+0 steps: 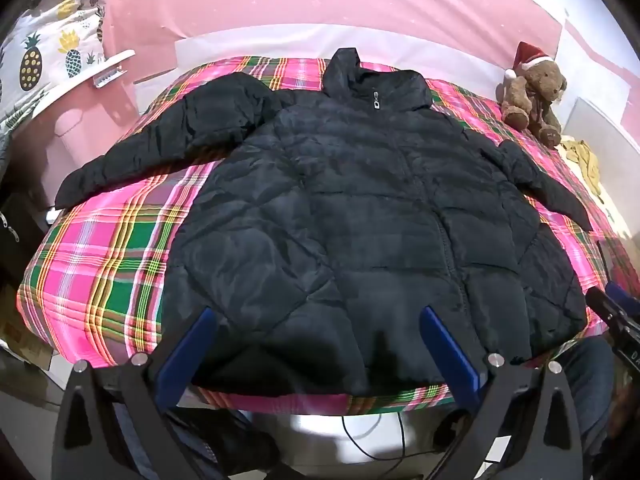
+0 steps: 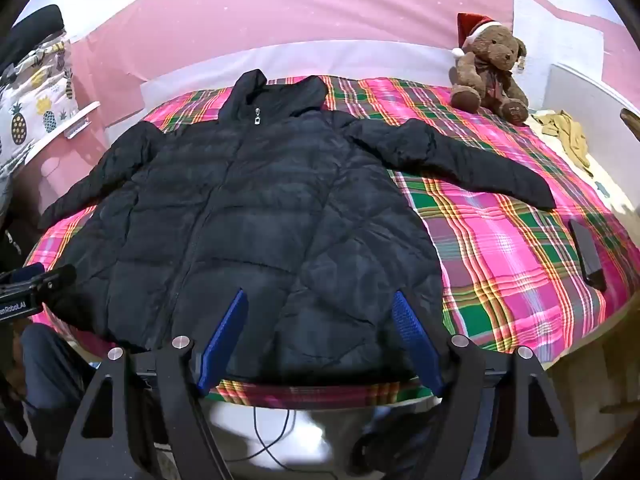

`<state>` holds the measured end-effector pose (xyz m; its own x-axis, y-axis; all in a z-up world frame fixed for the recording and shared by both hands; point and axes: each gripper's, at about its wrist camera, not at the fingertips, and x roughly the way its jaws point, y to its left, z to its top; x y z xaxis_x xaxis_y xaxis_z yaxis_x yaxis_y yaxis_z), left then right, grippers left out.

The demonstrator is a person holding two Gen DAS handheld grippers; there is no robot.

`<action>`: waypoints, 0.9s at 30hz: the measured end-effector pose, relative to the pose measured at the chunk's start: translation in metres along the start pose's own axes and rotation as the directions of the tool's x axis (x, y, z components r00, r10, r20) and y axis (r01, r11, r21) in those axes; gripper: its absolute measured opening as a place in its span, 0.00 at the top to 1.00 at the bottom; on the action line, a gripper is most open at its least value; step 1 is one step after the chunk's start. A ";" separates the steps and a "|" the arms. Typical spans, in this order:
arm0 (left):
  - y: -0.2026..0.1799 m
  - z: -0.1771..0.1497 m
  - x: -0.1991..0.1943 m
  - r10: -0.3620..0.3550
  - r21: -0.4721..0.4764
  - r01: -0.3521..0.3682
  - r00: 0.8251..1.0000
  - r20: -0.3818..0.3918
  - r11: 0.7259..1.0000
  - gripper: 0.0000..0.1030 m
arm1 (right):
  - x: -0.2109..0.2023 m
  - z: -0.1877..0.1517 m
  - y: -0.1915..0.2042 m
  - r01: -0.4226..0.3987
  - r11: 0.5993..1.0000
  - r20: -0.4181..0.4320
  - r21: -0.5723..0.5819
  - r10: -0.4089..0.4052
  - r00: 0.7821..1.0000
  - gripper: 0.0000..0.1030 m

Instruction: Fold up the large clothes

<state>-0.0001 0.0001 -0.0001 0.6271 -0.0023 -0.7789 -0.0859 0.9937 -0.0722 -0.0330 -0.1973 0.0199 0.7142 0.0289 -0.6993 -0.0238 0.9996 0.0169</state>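
Both of your grippers hang above the near edge of the bed with their blue fingers spread wide and nothing between them: the left gripper (image 1: 316, 344) sits over the left half of the hem, the right gripper (image 2: 320, 328) over the right half, and neither touches the cloth as far as you can see. Your task piece, the black puffer jacket (image 1: 360, 208), lies flat and front-up on the plaid blanket (image 1: 100, 264), zipped closed with the silver zipper pull (image 1: 376, 101) just under the raised collar at the far side. Its hem runs along the near edge of the bed, right under your fingers. You see the left sleeve (image 1: 160, 140) stretched out sideways toward the bed's left edge, and the right sleeve (image 2: 460, 160) reaching out toward the right, both resting on the blanket. At the far right corner a brown teddy bear (image 2: 490, 72) in a red Santa hat sits upright, well apart from the jacket, with a crumpled yellow cloth (image 2: 568, 132) just beside it. A dark flat phone-like object (image 2: 587, 254) lies near the right edge of the blanket. On the left, a pineapple-print fabric (image 1: 44, 52) hangs beside the pink wall (image 1: 320, 0).
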 end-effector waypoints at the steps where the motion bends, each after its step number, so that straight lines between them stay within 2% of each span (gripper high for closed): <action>1: 0.000 0.000 0.000 0.002 0.000 -0.002 1.000 -0.001 1.000 0.00 | 0.000 0.000 0.000 -0.002 1.000 0.003 0.001 0.002 1.000 0.28; 27: 0.001 -0.002 -0.008 -0.005 -0.002 0.005 1.000 0.002 1.000 0.00 | -0.009 0.004 0.000 0.008 1.000 0.009 -0.007 -0.008 1.000 0.28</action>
<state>-0.0063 0.0004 0.0046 0.6293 -0.0075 -0.7771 -0.0841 0.9934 -0.0777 -0.0368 -0.1971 0.0286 0.7206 0.0212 -0.6931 -0.0232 0.9997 0.0065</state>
